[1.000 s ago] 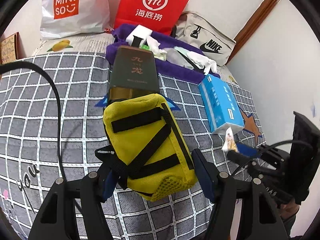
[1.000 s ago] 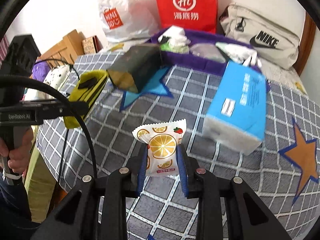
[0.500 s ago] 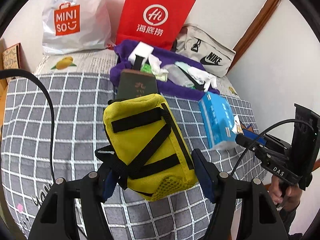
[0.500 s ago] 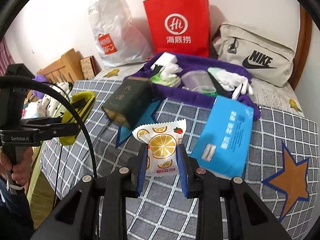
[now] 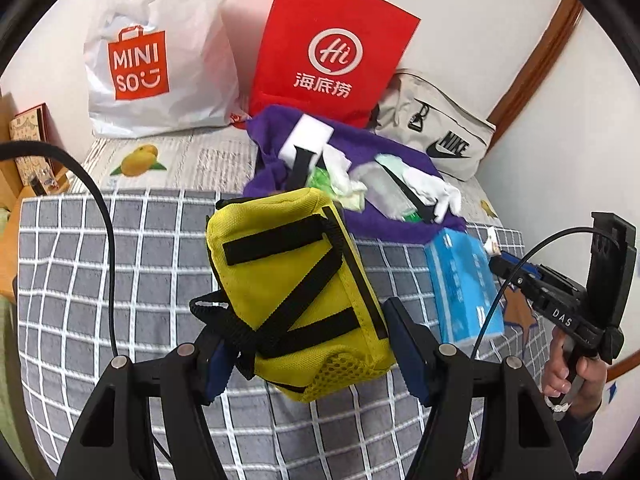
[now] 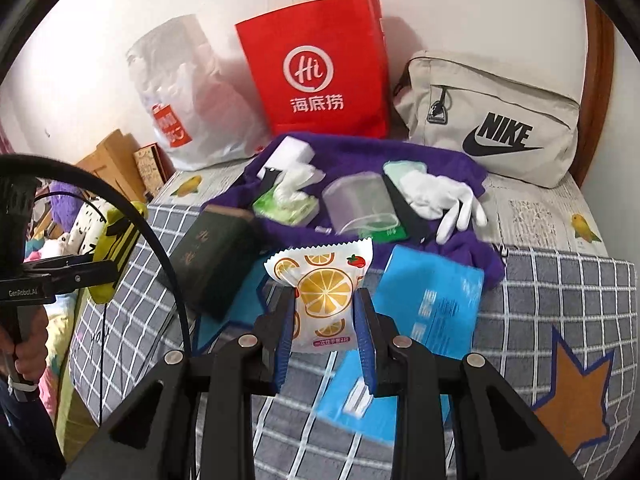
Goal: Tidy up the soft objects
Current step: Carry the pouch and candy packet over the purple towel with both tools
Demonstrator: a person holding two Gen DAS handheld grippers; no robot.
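Note:
My left gripper (image 5: pixel 310 354) is shut on a yellow pouch with black straps (image 5: pixel 296 284), lifted above the grey checked bedspread (image 5: pixel 120 272). The right gripper (image 6: pixel 324 320) is shut on a white snack packet printed with orange slices (image 6: pixel 324 280), also held above the bed. In the right wrist view the yellow pouch (image 6: pixel 118 240) shows at the left in the other gripper. A purple cloth (image 6: pixel 360 160) at the back holds a green wipes pack (image 6: pixel 286 204), a clear plastic tub (image 6: pixel 360 204) and white gloves (image 6: pixel 444 196).
A blue tissue pack (image 6: pixel 436 300) and a dark green box (image 6: pixel 212 260) lie on the bedspread. Against the wall stand a white Miniso bag (image 5: pixel 152 60), a red paper bag (image 5: pixel 328 52) and a beige Nike bag (image 5: pixel 436 136). Cardboard and plush toys (image 6: pixel 80 216) lie left of the bed.
Both grippers have risen and pulled back from the bed, each keeping its object. The dark green box is now hidden behind the pouch in the left wrist view.

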